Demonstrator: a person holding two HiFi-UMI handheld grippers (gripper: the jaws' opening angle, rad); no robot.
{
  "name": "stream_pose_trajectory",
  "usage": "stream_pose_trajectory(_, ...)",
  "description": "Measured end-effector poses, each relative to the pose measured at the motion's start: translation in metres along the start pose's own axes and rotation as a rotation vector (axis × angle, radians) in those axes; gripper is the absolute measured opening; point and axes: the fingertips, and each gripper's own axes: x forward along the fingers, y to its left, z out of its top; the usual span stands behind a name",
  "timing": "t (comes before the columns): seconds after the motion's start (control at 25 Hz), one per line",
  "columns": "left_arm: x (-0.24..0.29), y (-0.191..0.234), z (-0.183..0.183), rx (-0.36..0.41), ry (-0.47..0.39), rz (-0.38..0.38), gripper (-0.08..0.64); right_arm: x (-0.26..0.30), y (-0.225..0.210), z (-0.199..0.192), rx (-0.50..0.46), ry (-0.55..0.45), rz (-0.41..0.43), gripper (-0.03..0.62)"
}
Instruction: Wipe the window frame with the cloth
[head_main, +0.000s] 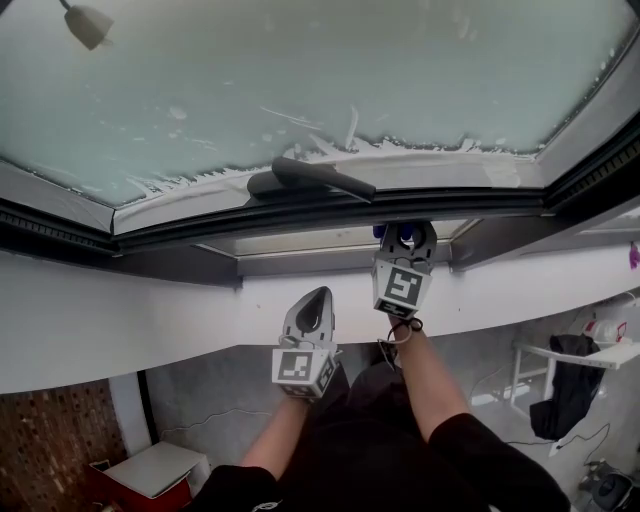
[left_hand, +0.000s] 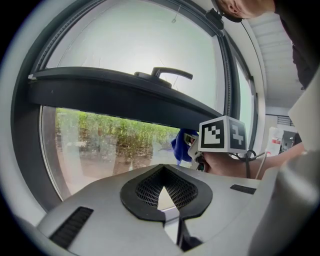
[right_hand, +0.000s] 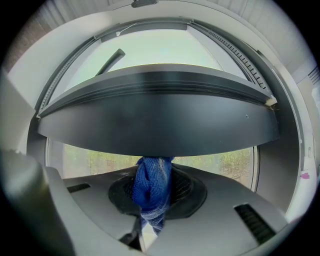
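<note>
Blue, soft, probably light and limp (no real slip risk). Finds the cloth (right_hand: 150, 192) bunched, clamped in the right tool (head_main: 405, 237), up against the dark window frame (right_hand: 160, 120). Shows the left tool (left_hand: 163, 192) closed on nothing. Best gripped mid-bunch, leaving an end free.

bright daylight through the window glass (head_main: 300, 80), fisheye-warped dark edges, sharp focus
</note>
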Motion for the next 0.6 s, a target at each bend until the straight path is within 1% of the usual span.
stream_pose_trajectory(0.32, -0.011, 0.020, 0.003, -0.010, -0.022, 0.038, 0.005, 0.002, 0.024, 0.003, -0.010, -0.001, 0.037, 0.037)
stream_pose_trajectory(0.6, -0.019, 0.033, 0.000, -0.029, -0.024, 0.060, 0.005, 0.003, 0.051, 0.004, -0.024, -0.003, 0.079, 0.037)
